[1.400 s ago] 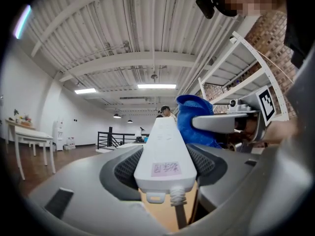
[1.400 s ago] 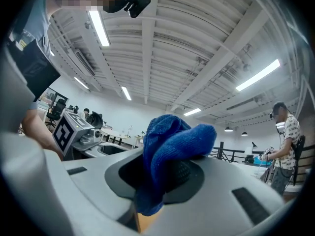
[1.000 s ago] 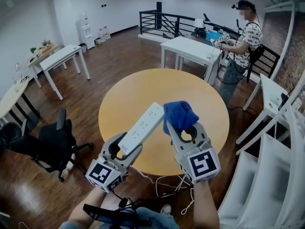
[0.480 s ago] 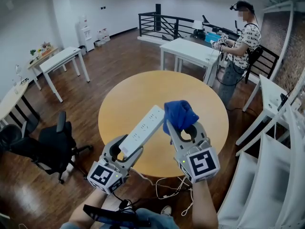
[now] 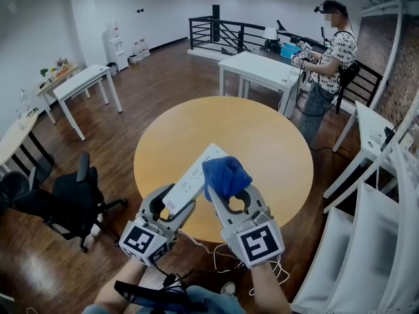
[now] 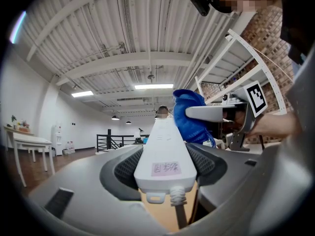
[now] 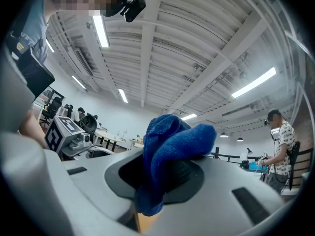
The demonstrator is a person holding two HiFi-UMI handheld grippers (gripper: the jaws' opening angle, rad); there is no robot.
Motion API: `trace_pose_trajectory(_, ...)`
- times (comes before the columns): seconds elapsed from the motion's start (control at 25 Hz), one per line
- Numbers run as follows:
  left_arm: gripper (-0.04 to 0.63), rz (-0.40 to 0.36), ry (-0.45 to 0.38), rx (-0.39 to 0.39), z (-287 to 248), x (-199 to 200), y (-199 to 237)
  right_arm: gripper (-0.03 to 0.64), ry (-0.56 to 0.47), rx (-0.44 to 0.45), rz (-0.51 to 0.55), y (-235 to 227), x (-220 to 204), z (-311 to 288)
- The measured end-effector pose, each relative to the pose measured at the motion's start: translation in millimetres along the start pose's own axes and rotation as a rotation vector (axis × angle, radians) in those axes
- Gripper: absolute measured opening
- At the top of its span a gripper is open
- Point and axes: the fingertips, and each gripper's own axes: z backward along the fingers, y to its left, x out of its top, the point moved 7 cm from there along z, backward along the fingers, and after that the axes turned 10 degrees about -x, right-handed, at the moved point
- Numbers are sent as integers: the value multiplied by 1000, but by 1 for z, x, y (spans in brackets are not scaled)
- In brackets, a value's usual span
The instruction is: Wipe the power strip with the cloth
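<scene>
A white power strip [image 5: 191, 177] is held up over the round wooden table [image 5: 262, 136], its cord end clamped in my left gripper [image 5: 171, 205]. In the left gripper view the power strip [image 6: 162, 149] runs away from the jaws, a pink label near its cord end. A bunched blue cloth [image 5: 224, 177] is pinched in my right gripper [image 5: 230, 195] and lies against the strip's right side near its middle. The blue cloth [image 7: 172, 156] fills the jaws in the right gripper view. The blue cloth [image 6: 192, 119] also shows beside the strip in the left gripper view.
The strip's cable [image 5: 229, 250] hangs to the floor by the table's near edge. A black office chair [image 5: 69, 198] stands at left. White tables [image 5: 262, 67] and a person [image 5: 330, 57] are at the back right, white frames [image 5: 373, 241] at right.
My right gripper has moved left and toward me with the cloth, from the strip's far end to about its middle. The left gripper and strip have stayed put.
</scene>
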Motion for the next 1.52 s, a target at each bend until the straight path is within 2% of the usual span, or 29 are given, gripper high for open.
trace_pose_trajectory(0.36,282,-2,4,4,0,-1,-2,72,-12,87,-44,45,-3,12)
trace_pose_trajectory(0.68,282,-2,3,6,2,-6,0,72,-6,72,-74,43,-8,14)
trace_pose_trajectory(0.88,282,-1,14,-14,2,4,-6,72,-8,-52,-126,5,-4,22)
trace_pose_trajectory(1.08,282,-30,5,-41,2,7,-13,72,-66,-141,-71,-45,-5,22)
trace_pose_trajectory(1.52,282,-66,8,-82,3,7,-19,72,-30,-138,-60,-79,-7,7)
